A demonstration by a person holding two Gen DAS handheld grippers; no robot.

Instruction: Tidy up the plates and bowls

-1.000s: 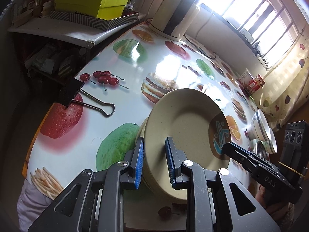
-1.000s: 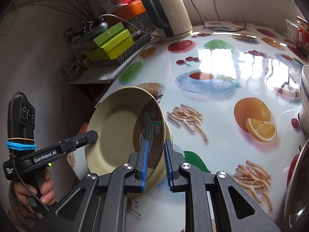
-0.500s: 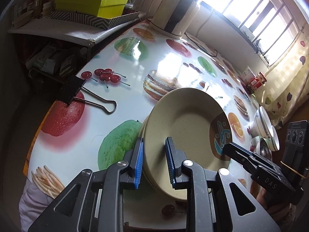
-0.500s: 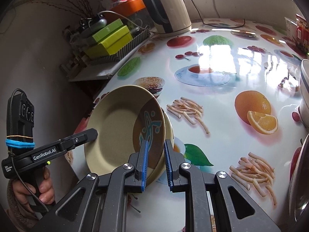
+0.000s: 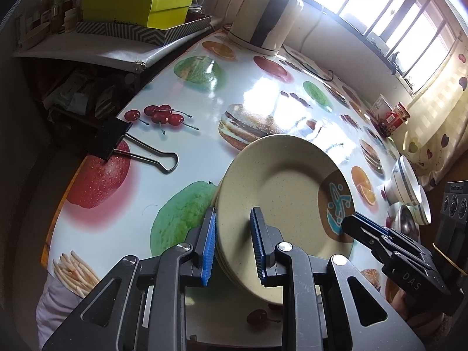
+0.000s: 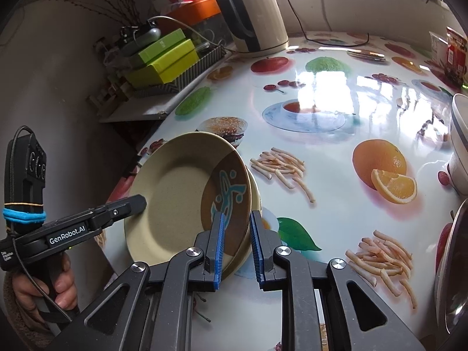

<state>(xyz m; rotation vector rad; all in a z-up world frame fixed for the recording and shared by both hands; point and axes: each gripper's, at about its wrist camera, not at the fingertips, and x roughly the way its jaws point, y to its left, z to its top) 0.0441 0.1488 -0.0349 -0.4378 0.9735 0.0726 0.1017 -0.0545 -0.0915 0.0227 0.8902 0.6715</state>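
On the fruit-print table (image 5: 204,134), seen from the left wrist, a stack of beige plates (image 5: 280,193) sits near the front edge, the top one bearing a brown patch with a blue motif. The left gripper (image 5: 232,242) straddles the near rim of the stack: one blue pad lies against the outer edge, the other rests over the plate's inner face, so the jaws are part-closed around the rim. Whether they press on it, I cannot tell. The right gripper (image 5: 349,223) meets the stack's far rim at the brown patch. Two white bowls (image 5: 409,187) stand well apart to the right. A black binder clip (image 5: 117,142) lies to the left, and a kettle (image 5: 263,14) stands at the back.

From the right wrist, the right gripper (image 6: 237,245) brackets the rim of the plates (image 6: 181,193) at the brown patch, pads narrowly apart on either side; firm contact cannot be confirmed. The left gripper (image 6: 140,203) touches the opposite rim. Green boxes (image 6: 163,58) sit on a side shelf beyond the table (image 6: 336,111)
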